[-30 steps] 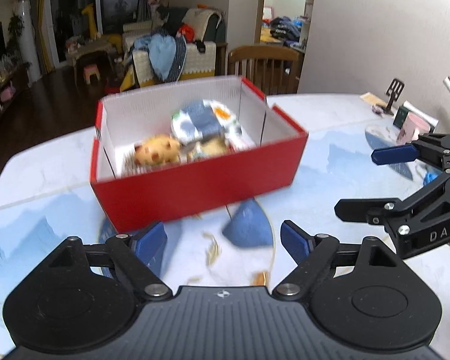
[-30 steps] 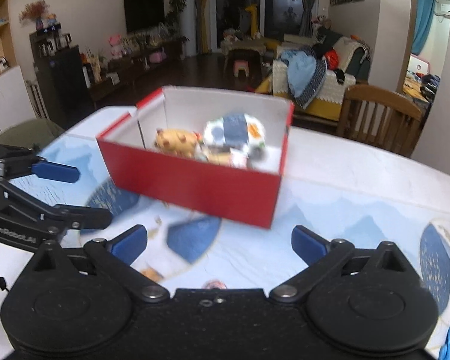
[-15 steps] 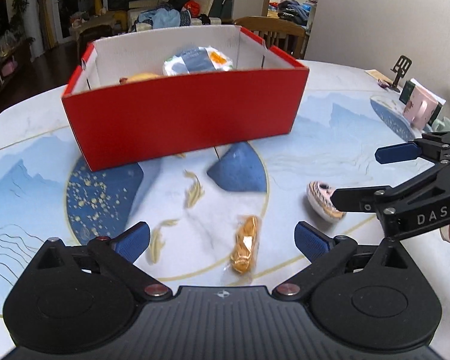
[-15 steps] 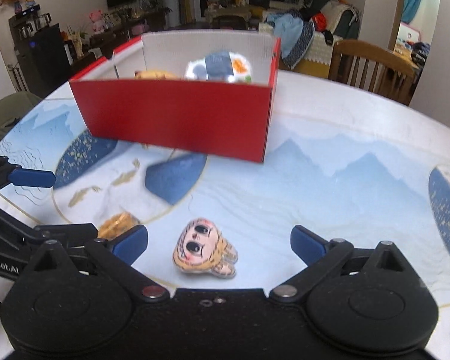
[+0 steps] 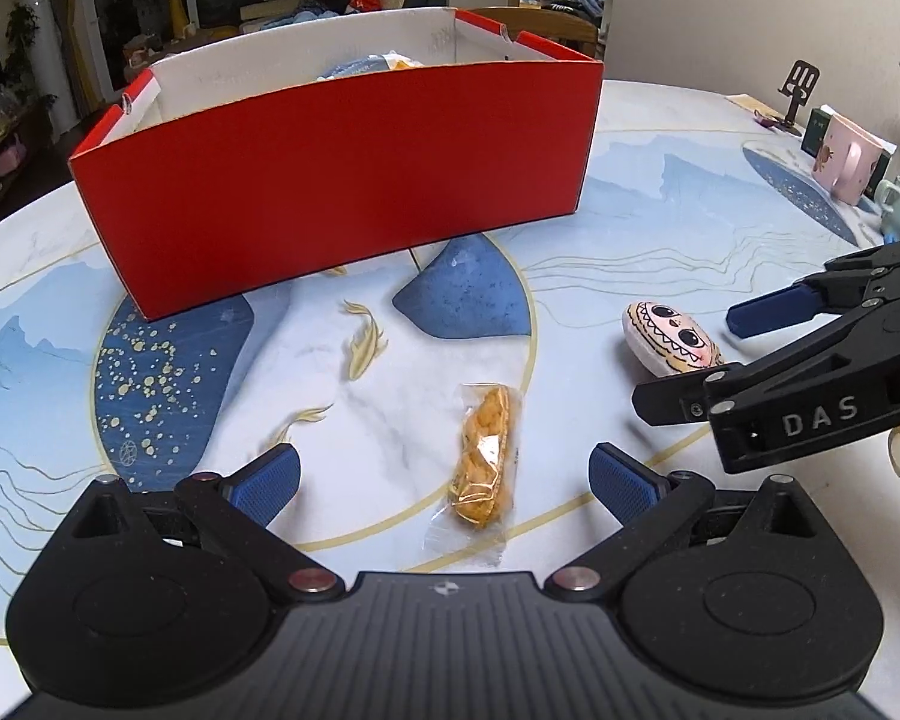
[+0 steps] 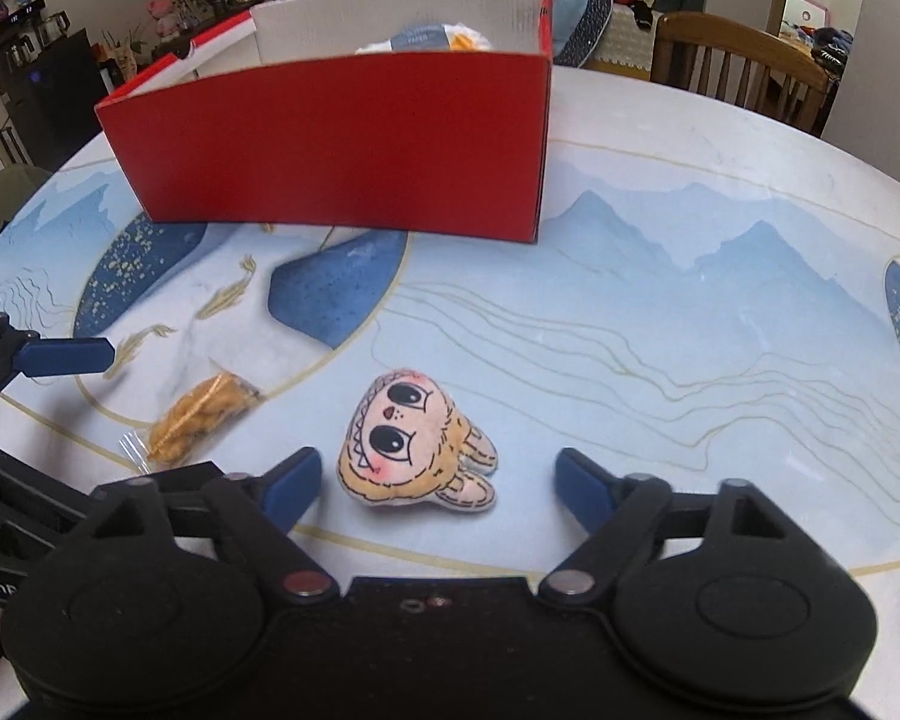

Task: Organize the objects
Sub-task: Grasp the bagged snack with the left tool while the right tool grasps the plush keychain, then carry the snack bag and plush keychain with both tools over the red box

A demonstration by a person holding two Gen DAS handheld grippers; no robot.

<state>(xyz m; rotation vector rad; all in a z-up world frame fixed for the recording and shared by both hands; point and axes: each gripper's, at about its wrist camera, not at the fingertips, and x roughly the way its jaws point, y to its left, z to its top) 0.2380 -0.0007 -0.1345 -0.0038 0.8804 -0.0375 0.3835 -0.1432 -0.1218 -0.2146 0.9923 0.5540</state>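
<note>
Lowered since earlier: left gripper jaws wide around snack packet, right gripper jaws closing around plush toy, untouched.

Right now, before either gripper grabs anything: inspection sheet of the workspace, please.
Surface: table, printed blue-and-gold cover, level.
Job's things: red box open, items inside; snack pack and plush lie on the table in front of it, apart.
Clutter: pink mug, phone stand at the far edge.
Grippers: left gripper open, straddling the snack; right gripper closing around the plush, pads not touching.
Cables: nothing seen.
Surroundings: wooden chair, living room behind.
</note>
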